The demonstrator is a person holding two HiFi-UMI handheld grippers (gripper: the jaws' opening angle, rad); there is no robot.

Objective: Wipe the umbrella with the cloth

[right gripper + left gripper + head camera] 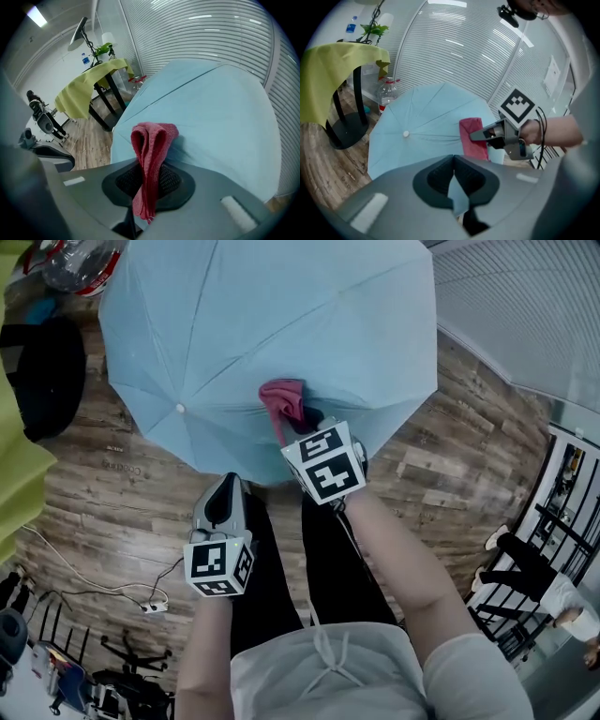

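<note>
The right gripper is pinching the folded red cloth in its jaws against the open light-blue umbrella resting on the wooden floor, while the left gripper is clamping the canopy's near edge between closed jaws.

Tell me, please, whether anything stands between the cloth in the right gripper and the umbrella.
Nothing visible does. The cloth, clamped folded in the right gripper, seems to rest directly on the open umbrella. The left gripper pinches the umbrella at its near edge, off to one side of the cloth.
</note>
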